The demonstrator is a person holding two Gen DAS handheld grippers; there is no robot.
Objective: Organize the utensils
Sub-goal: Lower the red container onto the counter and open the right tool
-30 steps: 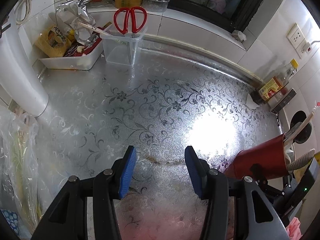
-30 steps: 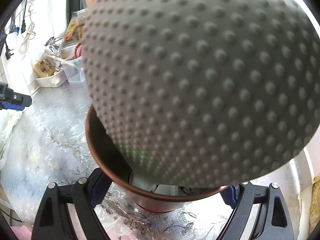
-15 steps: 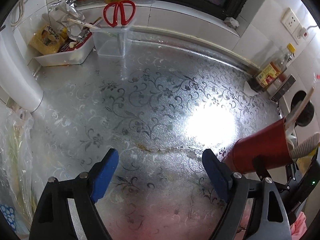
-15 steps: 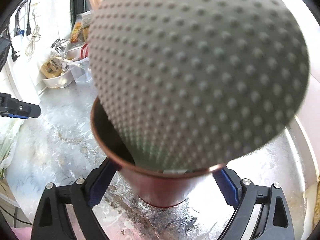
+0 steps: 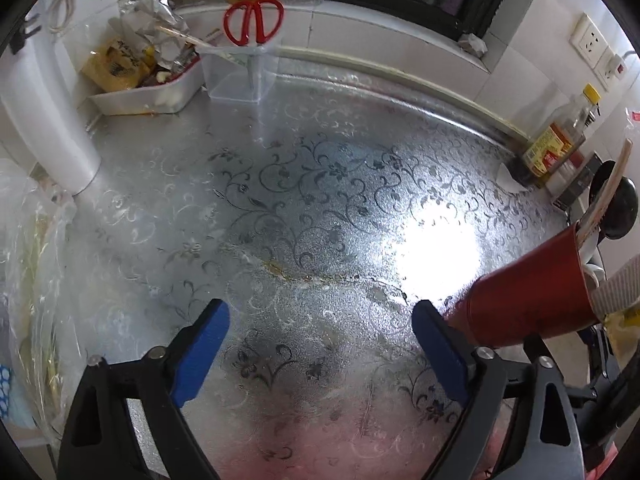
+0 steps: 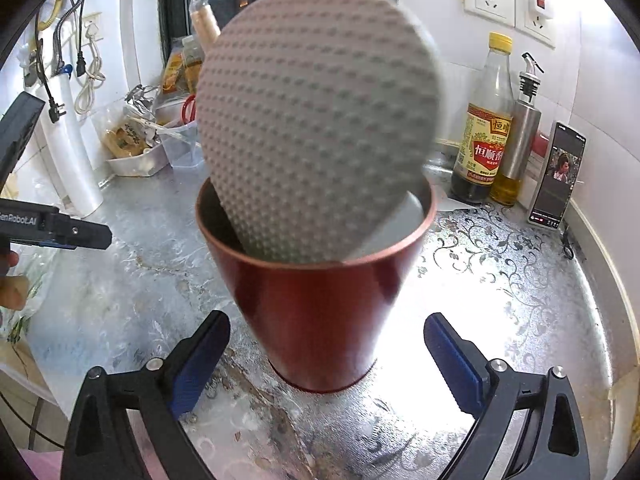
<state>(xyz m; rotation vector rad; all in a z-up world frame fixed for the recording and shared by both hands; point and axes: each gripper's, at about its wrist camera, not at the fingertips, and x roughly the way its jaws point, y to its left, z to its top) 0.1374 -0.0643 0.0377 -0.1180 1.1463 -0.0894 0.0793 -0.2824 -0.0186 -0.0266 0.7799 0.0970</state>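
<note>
the right gripper (image 6: pixel 326 354) has its fingers spread wide and holds nothing; the red cup (image 6: pixel 316 304) stands upright on the counter (image 6: pixel 520 280) between the blue pads, which seem clear of its wall. a dimpled grey rice paddle (image 6: pixel 316 120) leans in the cup, head up. the left gripper (image 5: pixel 320 344) is just as wide open and empty, over bare counter just left of the cup. well beyond the cup, by the back wall, a clear holder (image 5: pixel 240 72) carries red scissors (image 5: pixel 254 20).

judgement: if the cup is next, close low on its wall, squarely and gently, since the top-heavy paddle could tip it. keep it upright when lifting.
</note>
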